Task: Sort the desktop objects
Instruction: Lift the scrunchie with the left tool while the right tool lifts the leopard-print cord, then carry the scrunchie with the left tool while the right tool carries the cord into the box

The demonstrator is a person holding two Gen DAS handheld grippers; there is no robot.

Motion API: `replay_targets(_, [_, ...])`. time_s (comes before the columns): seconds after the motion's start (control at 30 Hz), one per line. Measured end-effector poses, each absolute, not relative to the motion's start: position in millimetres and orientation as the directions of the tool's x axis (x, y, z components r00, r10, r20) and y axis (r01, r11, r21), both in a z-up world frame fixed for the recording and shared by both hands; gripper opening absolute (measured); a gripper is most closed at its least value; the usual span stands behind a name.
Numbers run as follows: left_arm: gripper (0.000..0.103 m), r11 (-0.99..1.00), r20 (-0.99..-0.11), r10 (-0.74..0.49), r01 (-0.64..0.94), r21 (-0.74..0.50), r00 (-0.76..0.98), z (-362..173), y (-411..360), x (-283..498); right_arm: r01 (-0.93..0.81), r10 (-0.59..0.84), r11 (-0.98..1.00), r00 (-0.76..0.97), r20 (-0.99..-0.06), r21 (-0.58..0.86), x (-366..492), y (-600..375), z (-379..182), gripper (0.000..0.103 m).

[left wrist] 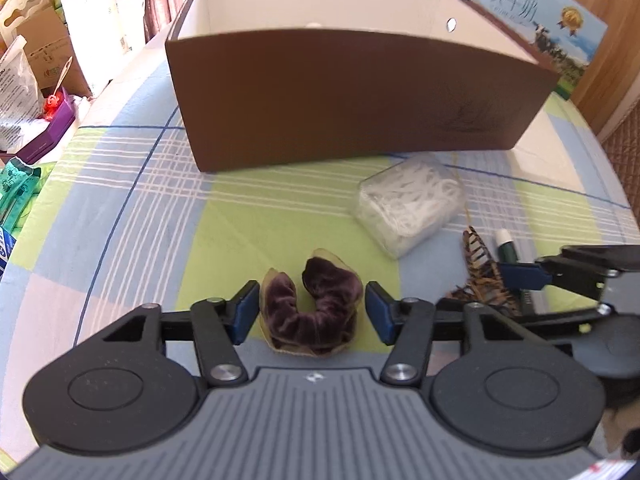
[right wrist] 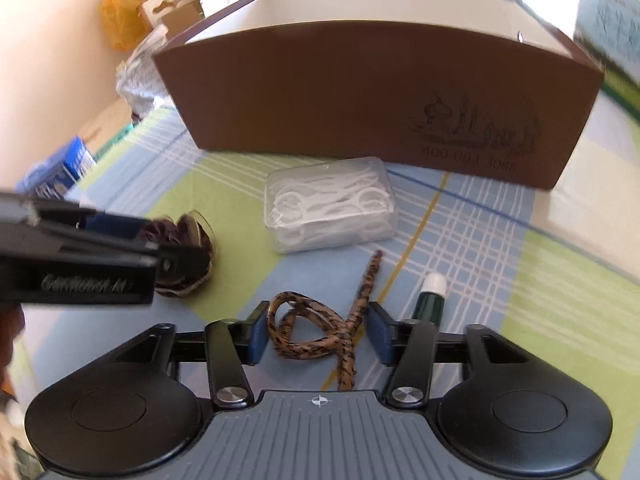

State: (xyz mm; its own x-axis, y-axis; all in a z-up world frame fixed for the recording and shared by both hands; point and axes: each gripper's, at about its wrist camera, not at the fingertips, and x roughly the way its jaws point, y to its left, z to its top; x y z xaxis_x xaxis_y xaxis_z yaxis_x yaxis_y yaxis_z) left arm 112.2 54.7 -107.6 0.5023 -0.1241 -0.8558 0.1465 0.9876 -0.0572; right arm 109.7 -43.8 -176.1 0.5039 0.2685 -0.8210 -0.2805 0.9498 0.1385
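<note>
left gripper: released | scrunchie between pads | right gripper: released, straddling hair clip

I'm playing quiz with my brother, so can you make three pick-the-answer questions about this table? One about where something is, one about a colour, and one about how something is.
1. Where is the floss box?
A. inside the brown box
B. on the cloth, in front of the brown box
C. on the floor

2. What colour is the cap on the green tube?
A. white
B. red
C. black

3. How is the brown box?
A. shut with a lid
B. tipped on its side
C. upright, with its top open

Answers:
1 B: both views show the floss box lying on the checked cloth, just before the box's front wall.
2 A: the right wrist view shows a white cap above the dark green body.
3 C: the left wrist view looks over the rim at the white inner walls, with no lid on top.
</note>
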Motion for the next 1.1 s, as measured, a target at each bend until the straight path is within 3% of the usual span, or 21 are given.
replay_targets(0.07, [0.035, 0.987, -0.857, -0.132, 0.15, -0.065, 0.498, -109.7, 54.9, 112.9, -0.28, 0.274, 0.949, 0.503, -0.82, 0.145, 108.3, -45.5, -176.5, 0.046])
replay_targets(0.13, [0.032, 0.986, -0.854, -0.138, 0.155, -0.068, 0.502, -109.8, 54.9, 110.9, -0.28, 0.278, 0.948, 0.506, -0.816, 0.149, 106.3, -47.8, -175.3, 0.04])
replay_targets(0.3, [0.028, 0.982, -0.853, -0.154, 0.171, -0.078, 0.498, -109.5, 58.2, 105.9, -0.268, 0.297, 0.946, 0.494, -0.817, 0.182, 104.9, -54.9, -172.1, 0.038])
replay_targets(1.1, [0.024, 0.973, -0.804, -0.201, 0.207, -0.099, 0.559, -68.3, 63.8, 89.1, -0.209, 0.359, 0.933, 0.538, -0.763, 0.292, 98.5, -79.3, -132.8, 0.038])
